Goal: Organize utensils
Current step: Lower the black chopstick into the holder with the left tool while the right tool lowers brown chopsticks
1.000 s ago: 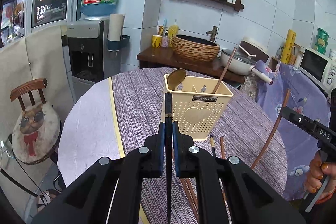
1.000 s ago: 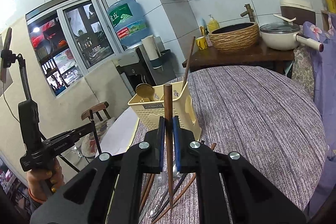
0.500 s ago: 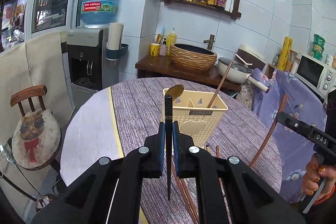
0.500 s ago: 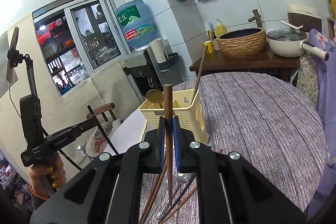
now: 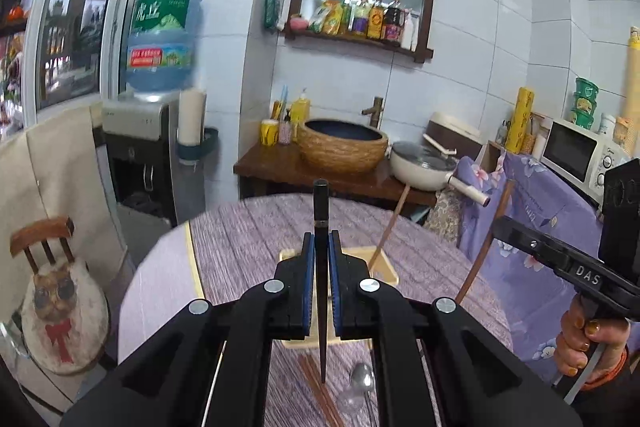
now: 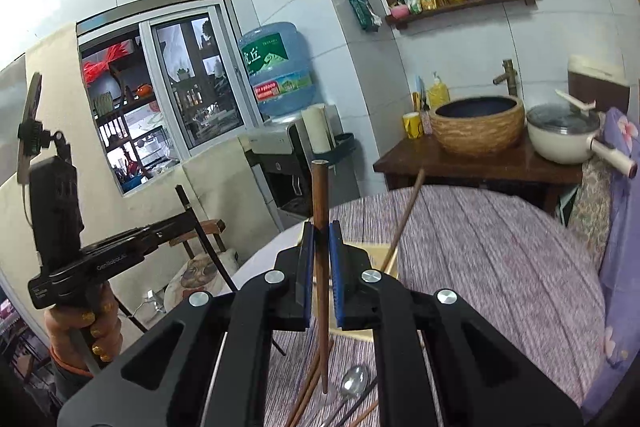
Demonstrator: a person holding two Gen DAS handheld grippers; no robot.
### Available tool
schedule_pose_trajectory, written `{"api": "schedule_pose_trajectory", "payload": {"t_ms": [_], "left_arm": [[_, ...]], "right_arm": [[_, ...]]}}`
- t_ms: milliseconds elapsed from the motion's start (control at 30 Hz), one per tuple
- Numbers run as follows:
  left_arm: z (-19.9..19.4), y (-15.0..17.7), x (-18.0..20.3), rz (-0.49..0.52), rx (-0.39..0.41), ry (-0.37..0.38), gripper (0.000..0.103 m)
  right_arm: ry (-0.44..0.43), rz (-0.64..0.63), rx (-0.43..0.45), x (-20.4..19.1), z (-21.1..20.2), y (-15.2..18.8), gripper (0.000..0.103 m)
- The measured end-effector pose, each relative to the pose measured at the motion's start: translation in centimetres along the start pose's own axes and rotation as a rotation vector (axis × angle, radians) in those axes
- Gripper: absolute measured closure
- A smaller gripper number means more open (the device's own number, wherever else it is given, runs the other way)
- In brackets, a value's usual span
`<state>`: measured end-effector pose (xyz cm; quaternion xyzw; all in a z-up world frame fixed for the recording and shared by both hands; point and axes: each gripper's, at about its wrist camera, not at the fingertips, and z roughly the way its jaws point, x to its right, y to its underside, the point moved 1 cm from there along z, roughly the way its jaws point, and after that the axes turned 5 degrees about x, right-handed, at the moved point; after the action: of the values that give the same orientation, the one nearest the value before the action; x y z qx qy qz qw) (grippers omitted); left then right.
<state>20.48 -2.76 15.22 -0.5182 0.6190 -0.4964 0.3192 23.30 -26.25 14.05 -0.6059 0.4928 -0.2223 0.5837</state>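
Left wrist: fingers (image 5: 321, 263) grip black chopstick (image 5: 320, 211) | right fingers (image 6: 320, 255) grip brown chopstick (image 6: 320, 195), hiding holder (image 6: 384, 259)

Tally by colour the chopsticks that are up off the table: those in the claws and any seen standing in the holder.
Black chopsticks: 1, the black chopstick in the left claw.
Brown chopsticks: 2, the held brown chopstick in the right claw and the leaning brown chopstick in the holder.
Total: 3. The claws hide part of the holder.
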Motion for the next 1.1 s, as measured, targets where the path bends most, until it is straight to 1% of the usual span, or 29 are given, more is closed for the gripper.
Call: {"api": "schedule_pose_trajectory", "payload": {"t_ms": [100,167,233,300,400,500,533,733,900,1100], "left_arm": [[0.1,-2.8,0.5,0.010,0.035,-0.002,0.095],[0.5,-4.8,0.8,0.012,0.071,-0.016,0.095],[1.3,-6.3,0.9,0.008,0.086,-0.028,0.095],[2.5,-7.3,1.0,0.009,0.099,-0.040,0.095],[4.7,-7.3,0.6,-0.009,0.094,-0.058,0.095],[6.5,-5.8,0.1,-0.024,0.073,-0.075,0.095],[7.4,-4.8,-0.2,-0.038,0.051,-0.074,0.095],[10.2,-0.7,-0.8,-0.065,-0.028,-0.086,0.095],[11.7,2.1,-1.2,-0.079,-0.093,-0.090,0.095],[12.6,3.4,-1.6,-0.090,-0.125,-0.094,0.095]], "right_arm": [[0.014,-0.004,0.031,-0.4,0.8,-3.0,0.094],[0.022,0.003,0.054,-0.4,1.3,-4.7,0.094],[0.044,0.009,0.087,-0.3,1.9,-6.7,0.094],[0.068,0.001,0.115,-0.3,2.7,-8.0,0.094],[0.104,-0.012,0.138,-0.1,4.2,-8.7,0.094],[0.141,-0.020,0.138,0.5,6.1,-7.4,0.094],[0.148,-0.019,0.131,0.7,6.7,-6.8,0.094],[0.185,-0.004,0.051,2.2,10.0,-2.1,0.094],[0.203,-0.004,0.015,2.8,11.3,-0.1,0.094],[0.208,0.007,-0.012,3.3,11.9,1.1,0.094]]}}
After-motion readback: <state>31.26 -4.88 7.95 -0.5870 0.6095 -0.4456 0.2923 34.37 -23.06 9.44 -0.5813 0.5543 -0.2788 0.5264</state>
